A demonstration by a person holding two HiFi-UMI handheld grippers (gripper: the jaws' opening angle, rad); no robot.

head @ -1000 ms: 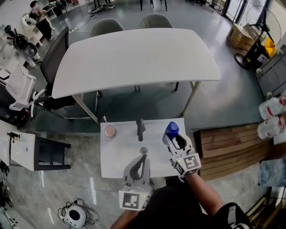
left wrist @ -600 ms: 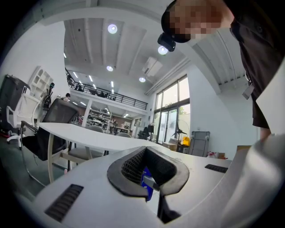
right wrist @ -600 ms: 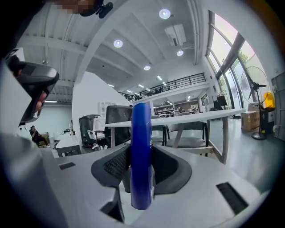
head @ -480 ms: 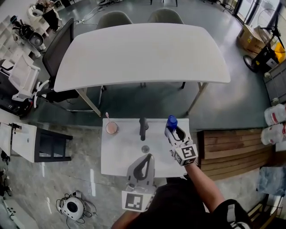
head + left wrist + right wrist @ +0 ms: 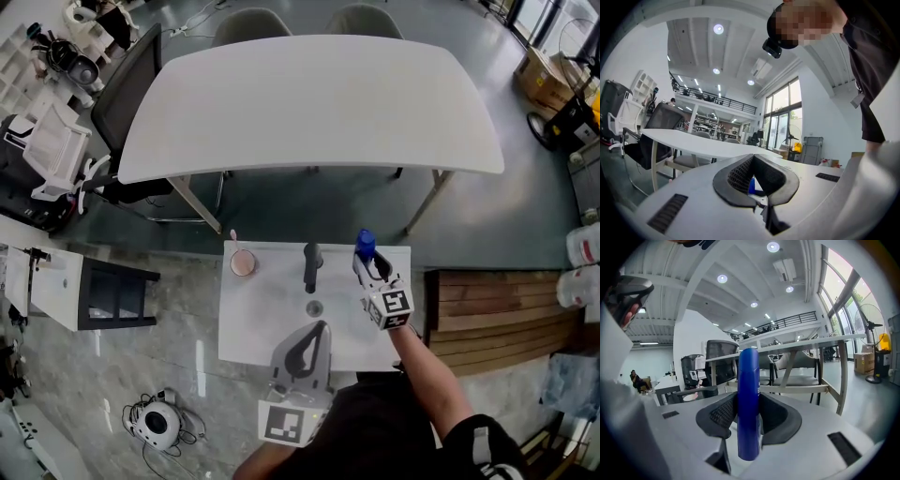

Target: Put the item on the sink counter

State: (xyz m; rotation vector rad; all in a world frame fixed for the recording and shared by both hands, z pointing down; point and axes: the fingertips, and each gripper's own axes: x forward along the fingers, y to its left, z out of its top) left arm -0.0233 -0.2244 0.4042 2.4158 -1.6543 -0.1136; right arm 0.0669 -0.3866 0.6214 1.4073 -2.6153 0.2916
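On the white sink counter (image 5: 262, 328), little has changed since a second ago apart from the right gripper (image 5: 368, 261). It has carried the blue bottle (image 5: 365, 244) toward 12 o'clock. The bottle was over the counter's right part, level with the black faucet (image 5: 311, 265). It now sits at the counter's far edge, at about 1 o'clock from the drain (image 5: 315, 307). The head camera has also shifted, so more of the large white table (image 5: 319, 103) beyond the counter shows. The left gripper (image 5: 320, 328) has kept its place at 6 o'clock from the drain.

The right gripper's jaws are clamped on the bottle. In the right gripper view a black ribbed pad presses on each side of it, and the bottle stands upright between them, rising well above the jaws. From the head view I cannot tell whether the bottle's base touches the counter.

The left gripper's jaws are pressed together at their tips and hold nothing. In the left gripper view only a patch of blue shows through the hollow between the pads. It hovers over the counter's near half, pointing toward the drain.

A pink cup (image 5: 243, 263) with a toothbrush in it stands at 10 o'clock from the drain, well apart from both grippers.
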